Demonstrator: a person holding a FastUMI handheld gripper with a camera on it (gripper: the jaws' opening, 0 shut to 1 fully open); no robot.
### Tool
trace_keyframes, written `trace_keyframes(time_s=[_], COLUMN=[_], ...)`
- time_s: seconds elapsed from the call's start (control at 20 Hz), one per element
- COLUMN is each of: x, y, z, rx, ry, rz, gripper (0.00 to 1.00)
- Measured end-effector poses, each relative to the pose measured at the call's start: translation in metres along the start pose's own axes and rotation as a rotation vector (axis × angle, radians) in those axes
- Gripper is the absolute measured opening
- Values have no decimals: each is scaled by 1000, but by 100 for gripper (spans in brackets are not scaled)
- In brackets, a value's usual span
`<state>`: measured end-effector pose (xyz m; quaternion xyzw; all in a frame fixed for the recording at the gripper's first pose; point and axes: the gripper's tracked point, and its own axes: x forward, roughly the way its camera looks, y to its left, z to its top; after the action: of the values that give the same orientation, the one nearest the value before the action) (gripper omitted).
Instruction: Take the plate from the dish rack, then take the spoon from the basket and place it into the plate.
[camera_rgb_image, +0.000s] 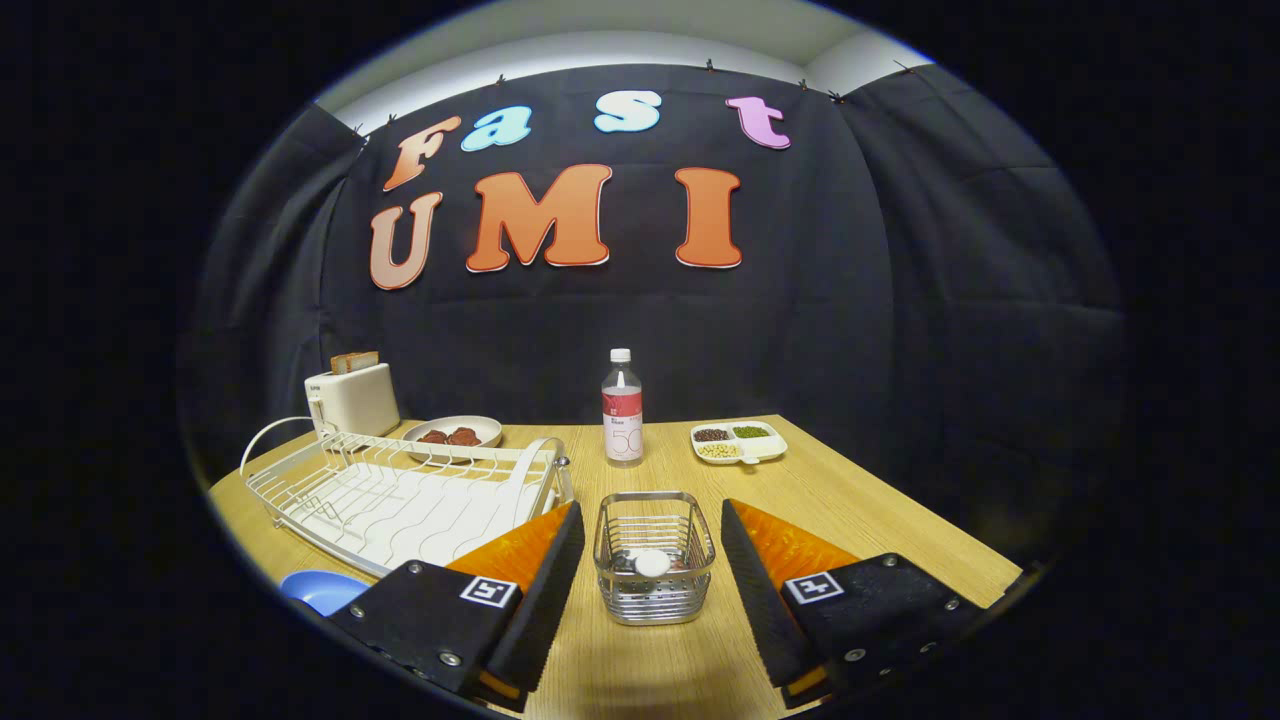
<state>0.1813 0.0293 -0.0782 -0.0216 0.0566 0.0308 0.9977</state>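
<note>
My gripper is spread wide, its 2 fingers flanking the wire basket untouched; the spoon lies inside, dish rack just left, bare table right.

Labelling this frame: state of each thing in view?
gripper: open, fingers flanking the basket
basket: upright, holds the spoon
dish rack: no plate in it
blue plate: on table beside rack
bottle: upright, capped
toaster: bread up
</note>
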Motion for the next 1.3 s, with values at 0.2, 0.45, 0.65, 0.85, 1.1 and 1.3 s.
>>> trace_keyframes(time_s=[0.2, 0.45, 0.65, 0.85, 1.1, 1.3], x=[9, 13, 14, 14, 6, -6], y=[-1, 1, 9, 10, 8, 5], z=[-7, -14, -11, -6, 8, 25], rx=[-8, -18, -2, -6, -19, -29], ry=[9, 26, 12, 7, -6, -27], rz=[9, 25, 53, 54, 53, 49], gripper=[59, 31, 14, 8, 8, 8])
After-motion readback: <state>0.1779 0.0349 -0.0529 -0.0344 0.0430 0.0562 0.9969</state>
